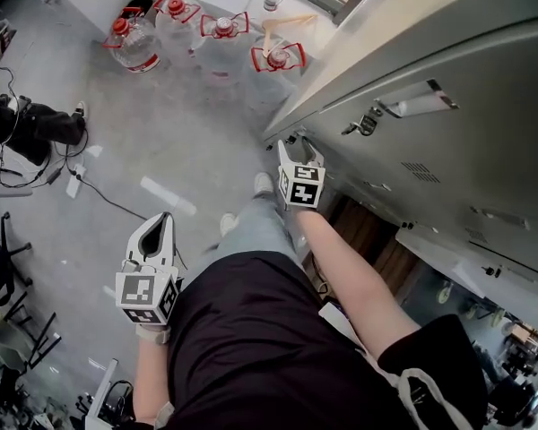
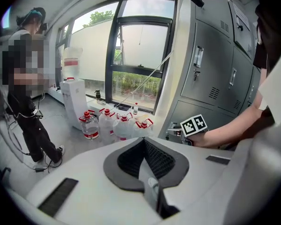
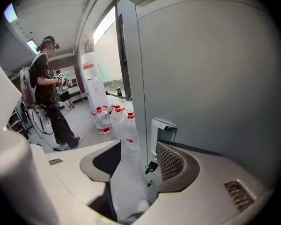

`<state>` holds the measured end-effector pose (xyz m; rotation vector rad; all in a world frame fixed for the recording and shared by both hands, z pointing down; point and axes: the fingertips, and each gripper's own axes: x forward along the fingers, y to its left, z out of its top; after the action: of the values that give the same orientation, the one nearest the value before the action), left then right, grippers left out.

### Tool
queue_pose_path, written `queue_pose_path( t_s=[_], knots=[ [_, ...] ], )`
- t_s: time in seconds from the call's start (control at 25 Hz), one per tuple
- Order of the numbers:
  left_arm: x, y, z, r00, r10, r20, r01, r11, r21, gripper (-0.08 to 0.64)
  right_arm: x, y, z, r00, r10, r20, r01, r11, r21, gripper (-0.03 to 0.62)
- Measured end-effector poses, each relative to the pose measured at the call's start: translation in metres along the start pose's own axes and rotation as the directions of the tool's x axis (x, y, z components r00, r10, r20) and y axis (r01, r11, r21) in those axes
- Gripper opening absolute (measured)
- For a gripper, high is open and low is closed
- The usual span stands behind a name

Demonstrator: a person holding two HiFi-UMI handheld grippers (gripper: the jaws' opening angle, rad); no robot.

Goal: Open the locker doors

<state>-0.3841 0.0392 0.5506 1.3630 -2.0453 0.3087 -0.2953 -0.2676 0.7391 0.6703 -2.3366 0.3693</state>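
R gripper (image 3: 136,150) jaws spread astride locker door (image 3: 201,78) edge at latch (image 3: 165,129). L gripper (image 2: 144,142) jaws pressed together, empty. Risk: if I pull unpinched, grip slips and door stays shut.

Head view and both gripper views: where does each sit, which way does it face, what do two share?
Head view: head-mounted, steeply down at floor and lockers; shows legs, left gripper, right gripper.
Left gripper view: along shut fingers toward window, lockers; right arm shows.
Right gripper view: along parted fingers astride a locker door edge.
Shared: water bottles, in all three.
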Motion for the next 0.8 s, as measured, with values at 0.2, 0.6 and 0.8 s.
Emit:
queue_pose_path(
  t_s=[0.2,0.6,0.8],
  knots=[
    [0.0,0.001,-0.011,1.0,0.02,-0.023,-0.021,0.999,-0.032,0.018,0.02,0.0,-0.001,1.0,-0.001,-0.012,0.001,1.0,-0.001,0.258],
    [0.01,-0.007,-0.008,1.0,0.021,-0.02,-0.022,0.999,-0.036,0.018,0.037,-0.006,-0.001,1.0,-0.026,-0.002,0.026,0.999,0.041,0.281],
    [0.013,-0.013,-0.007,1.0,0.002,-0.027,-0.003,1.0,-0.016,0.018,0.039,-0.005,0.002,1.0,-0.027,0.0,0.027,0.993,0.118,0.288]
  ],
)
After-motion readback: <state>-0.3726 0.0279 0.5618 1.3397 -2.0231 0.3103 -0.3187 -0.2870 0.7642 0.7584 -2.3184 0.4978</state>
